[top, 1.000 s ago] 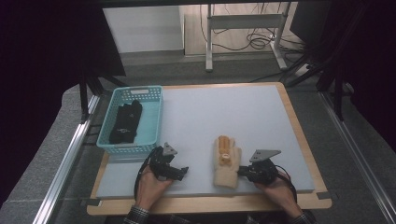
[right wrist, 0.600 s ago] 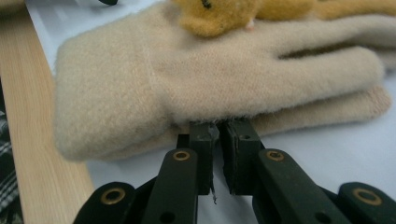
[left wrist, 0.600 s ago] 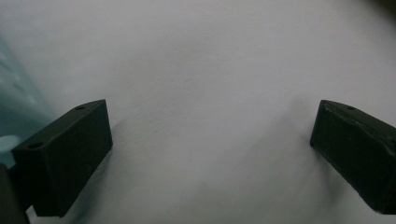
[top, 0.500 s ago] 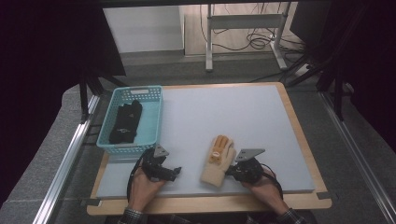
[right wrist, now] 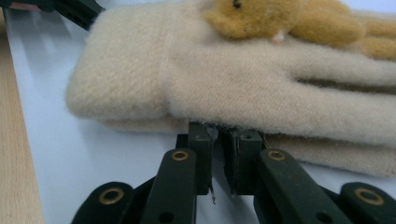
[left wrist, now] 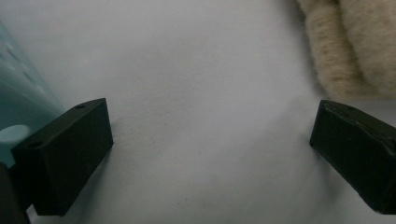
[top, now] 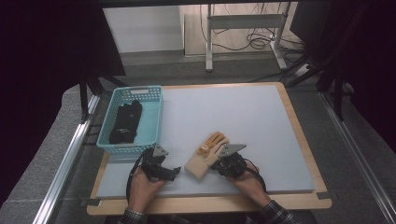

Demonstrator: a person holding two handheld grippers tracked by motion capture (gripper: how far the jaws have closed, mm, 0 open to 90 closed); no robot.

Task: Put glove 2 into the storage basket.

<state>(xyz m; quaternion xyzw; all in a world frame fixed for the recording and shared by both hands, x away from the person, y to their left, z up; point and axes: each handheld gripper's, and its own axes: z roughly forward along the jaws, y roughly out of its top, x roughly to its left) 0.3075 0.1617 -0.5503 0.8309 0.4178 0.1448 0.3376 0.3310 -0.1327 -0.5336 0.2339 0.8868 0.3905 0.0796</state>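
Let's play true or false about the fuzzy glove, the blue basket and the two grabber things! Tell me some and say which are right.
1. The cream glove lies on the table, outside the basket. True.
2. The blue basket holds black gloves. True.
3. The right gripper has its jaws wide apart, far from the glove. False: they are pinched on the glove's edge.
4. The left gripper is squeezing the glove. False: its jaws stand open over bare table, the glove beside them.
5. The basket sits at the table's right side. False: it is at the left.
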